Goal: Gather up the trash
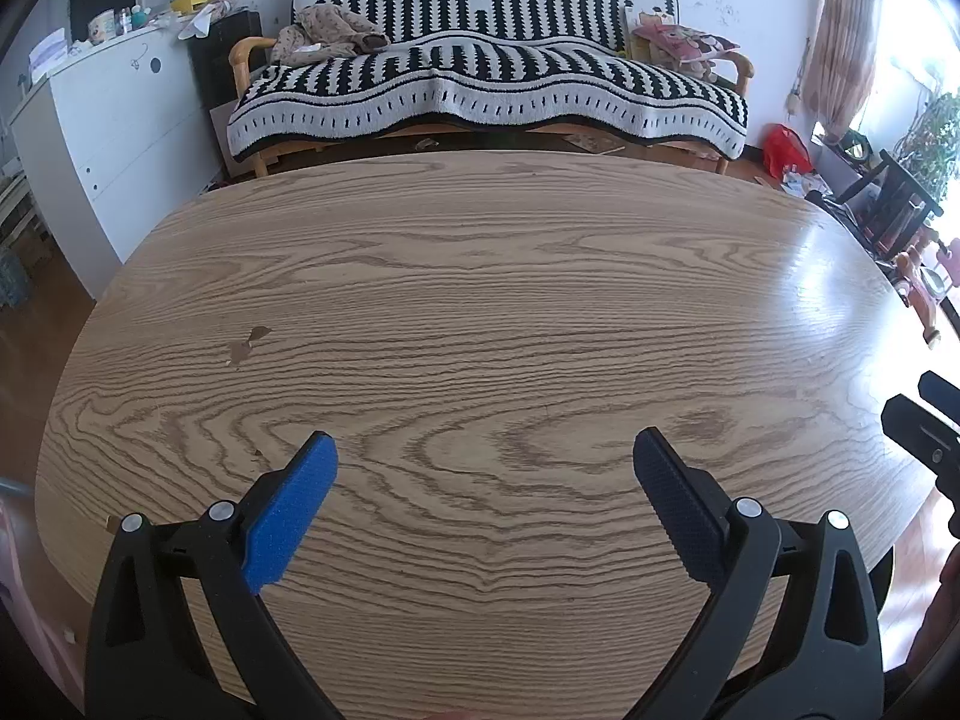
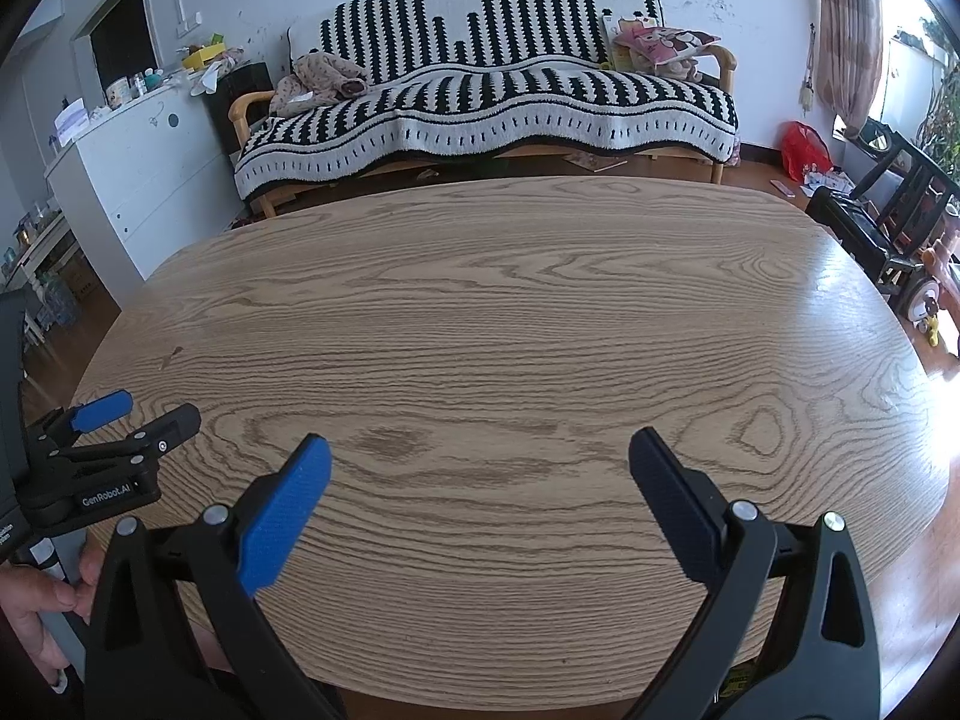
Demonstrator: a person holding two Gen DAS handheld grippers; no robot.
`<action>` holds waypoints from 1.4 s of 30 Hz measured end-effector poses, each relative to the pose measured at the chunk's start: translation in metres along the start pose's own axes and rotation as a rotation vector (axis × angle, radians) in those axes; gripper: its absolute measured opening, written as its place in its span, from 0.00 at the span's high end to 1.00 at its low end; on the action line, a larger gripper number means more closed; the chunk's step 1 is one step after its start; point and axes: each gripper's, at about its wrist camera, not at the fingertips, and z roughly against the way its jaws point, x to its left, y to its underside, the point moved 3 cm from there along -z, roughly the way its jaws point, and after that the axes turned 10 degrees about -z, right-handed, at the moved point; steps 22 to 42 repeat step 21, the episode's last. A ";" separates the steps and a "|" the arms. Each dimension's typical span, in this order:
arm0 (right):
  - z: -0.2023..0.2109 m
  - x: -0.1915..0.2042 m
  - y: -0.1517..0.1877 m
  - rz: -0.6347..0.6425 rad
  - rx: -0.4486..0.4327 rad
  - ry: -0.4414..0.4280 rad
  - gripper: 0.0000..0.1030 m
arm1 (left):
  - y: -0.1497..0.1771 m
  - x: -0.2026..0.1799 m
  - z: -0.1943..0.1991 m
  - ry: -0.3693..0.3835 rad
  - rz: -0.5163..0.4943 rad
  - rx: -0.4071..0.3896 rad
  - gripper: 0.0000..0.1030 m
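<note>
You are holding the left gripper and right gripper with jaws spread wide, grasping nothing. Both are hovering over the oval oak-grain wooden table. No trash is showing ahead of either tool.

Left gripper and right gripper both hover over the near edge of the table, jaws spread wide, empty. A hand grips the left handle.
</note>
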 end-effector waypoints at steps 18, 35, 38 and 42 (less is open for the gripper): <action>0.000 -0.002 0.000 0.001 0.003 0.002 0.07 | -0.003 0.001 0.004 -0.029 -0.008 -0.013 0.07; 0.000 -0.002 -0.001 -0.001 0.003 0.002 0.07 | -0.003 0.003 0.003 -0.020 0.006 -0.004 0.07; 0.000 -0.002 -0.001 -0.001 0.003 0.002 0.07 | -0.003 0.003 0.003 -0.020 0.006 -0.004 0.07; 0.000 -0.002 -0.001 -0.001 0.003 0.002 0.07 | -0.003 0.003 0.003 -0.020 0.006 -0.004 0.07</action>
